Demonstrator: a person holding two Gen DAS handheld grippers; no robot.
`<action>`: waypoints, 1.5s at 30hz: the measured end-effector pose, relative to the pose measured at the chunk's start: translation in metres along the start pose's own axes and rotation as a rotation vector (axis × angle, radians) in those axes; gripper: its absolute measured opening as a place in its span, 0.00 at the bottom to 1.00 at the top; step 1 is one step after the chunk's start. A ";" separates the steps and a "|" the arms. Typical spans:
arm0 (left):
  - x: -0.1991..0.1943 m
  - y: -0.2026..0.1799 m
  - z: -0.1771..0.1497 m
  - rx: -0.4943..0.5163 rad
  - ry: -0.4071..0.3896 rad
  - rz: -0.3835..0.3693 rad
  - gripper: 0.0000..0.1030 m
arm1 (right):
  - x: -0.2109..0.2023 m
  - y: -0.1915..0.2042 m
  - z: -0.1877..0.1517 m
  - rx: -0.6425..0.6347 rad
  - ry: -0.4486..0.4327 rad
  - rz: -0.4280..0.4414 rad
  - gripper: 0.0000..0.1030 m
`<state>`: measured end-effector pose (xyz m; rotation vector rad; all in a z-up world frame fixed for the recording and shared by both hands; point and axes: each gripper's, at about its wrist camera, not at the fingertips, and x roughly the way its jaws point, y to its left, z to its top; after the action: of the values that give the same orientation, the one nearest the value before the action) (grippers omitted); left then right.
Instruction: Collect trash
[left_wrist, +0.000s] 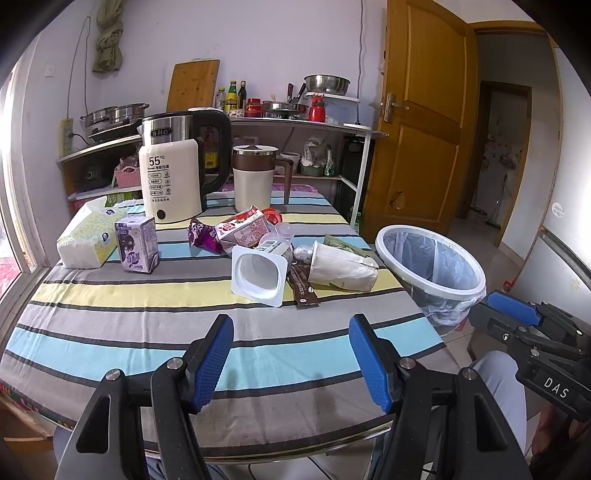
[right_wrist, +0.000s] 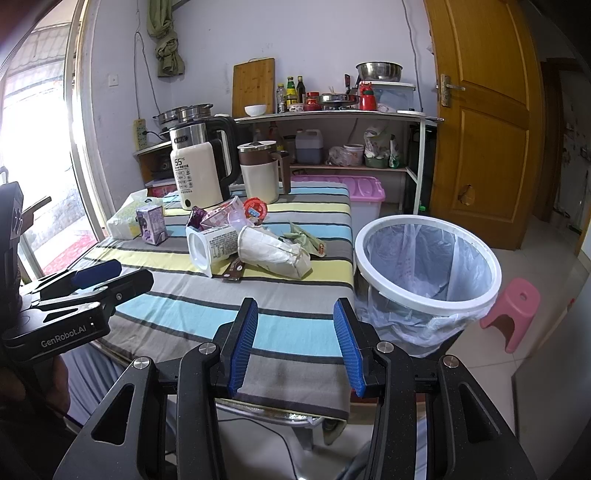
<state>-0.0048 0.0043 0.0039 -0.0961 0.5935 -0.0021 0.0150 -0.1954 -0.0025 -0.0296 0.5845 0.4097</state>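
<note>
From the left wrist cam we've got our left gripper (left_wrist: 291, 360) hanging level over the near edge of the striped table (left_wrist: 110, 332), pointed straight across it, blue pads spread wide with nothing between them. The trash pile sits mid-table, well ahead of the fingers: a white yogurt cup (left_wrist: 258, 273) tipped on its side with its mouth facing us, a crushed paper cup (left_wrist: 341, 267) lying just to its right, a brown wrapper strip (left_wrist: 303, 290) poking out between those two, and a red-and-white carton (left_wrist: 242, 229) plus a purple wrapper (left_wrist: 201, 234) behind them. A purple milk box (left_wrist: 137, 243) stands upright further left, beside a tissue pack (left_wrist: 86, 238). The kettle (left_wrist: 173, 173) and a brown-lidded jug (left_wrist: 255, 177) are at the back. The white bin (left_wrist: 432, 266) with its liner sits off the table's right edge, and our right gripper (left_wrist: 513, 314) pokes in from the right, close to the bin's rim.

Switching to the right wrist cam, the right gripper (right_wrist: 295, 347) hovers over the table's near right corner, also spread wide and holding nothing. The yogurt cup (right_wrist: 210, 245) and paper cup (right_wrist: 273, 253) are ahead, slightly left. The bin (right_wrist: 428, 266) is right there on the floor, touching the table's side, with a pink stool (right_wrist: 513, 306) beyond. The left gripper (right_wrist: 96, 277) comes in side-on from the left; from here we can't tell how far apart its jaws are.
</note>
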 end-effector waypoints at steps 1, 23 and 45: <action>-0.001 0.000 0.000 0.000 -0.002 0.001 0.63 | 0.000 0.001 0.000 0.000 0.000 0.000 0.43; -0.003 0.001 0.001 0.002 -0.010 0.003 0.63 | 0.001 -0.001 -0.001 0.001 -0.001 0.001 0.43; -0.003 0.002 0.000 0.001 -0.009 0.002 0.63 | 0.002 -0.001 -0.001 0.003 0.004 0.002 0.43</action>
<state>-0.0071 0.0063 0.0050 -0.0947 0.5850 0.0004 0.0163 -0.1953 -0.0046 -0.0269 0.5887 0.4104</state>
